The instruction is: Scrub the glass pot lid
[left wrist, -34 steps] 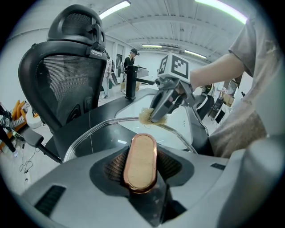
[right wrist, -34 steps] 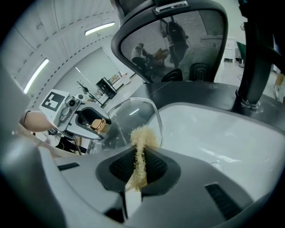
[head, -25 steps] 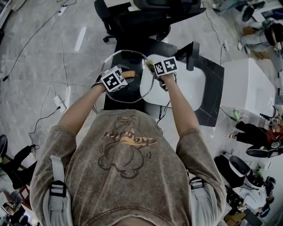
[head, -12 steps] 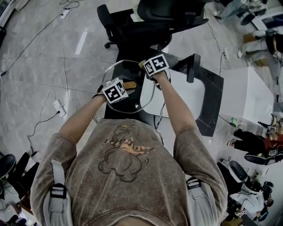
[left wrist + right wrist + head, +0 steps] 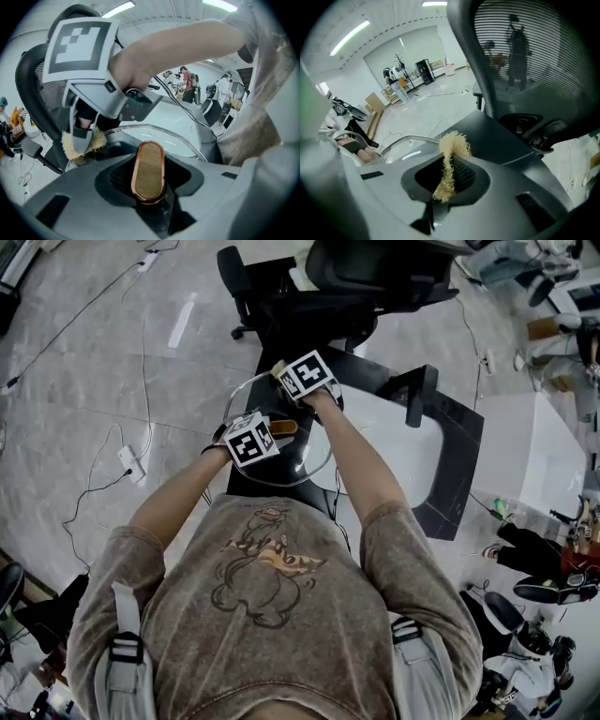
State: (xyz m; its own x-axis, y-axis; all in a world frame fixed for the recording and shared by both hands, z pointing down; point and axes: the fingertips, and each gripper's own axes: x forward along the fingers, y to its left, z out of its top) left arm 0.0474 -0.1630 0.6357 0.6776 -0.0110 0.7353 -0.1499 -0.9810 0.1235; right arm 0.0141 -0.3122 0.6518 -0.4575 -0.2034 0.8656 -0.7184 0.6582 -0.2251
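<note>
The glass pot lid (image 5: pixel 314 454) is held tilted over the black table (image 5: pixel 450 456). Its wood-topped, copper-rimmed handle (image 5: pixel 149 171) sits between my left gripper's jaws, and that gripper (image 5: pixel 272 431) is shut on it. My right gripper (image 5: pixel 287 373) is shut on a yellow fibrous scrubber (image 5: pixel 449 161). The scrubber (image 5: pixel 80 146) lies against the lid's far rim (image 5: pixel 412 139), at the upper left of the lid in the head view. The left gripper view shows the right gripper (image 5: pixel 86 136) just beyond the handle.
A white board (image 5: pixel 403 451) lies on the table to the right of the lid. A black mesh office chair (image 5: pixel 525 61) stands close behind the table. Cables (image 5: pixel 103 465) run over the floor at the left, and a white box (image 5: pixel 548 442) sits at the right.
My right gripper has carried the scrubber from the lid's right rim across to its upper-left rim and has rolled a little. The left gripper and the lid have stayed in place.
</note>
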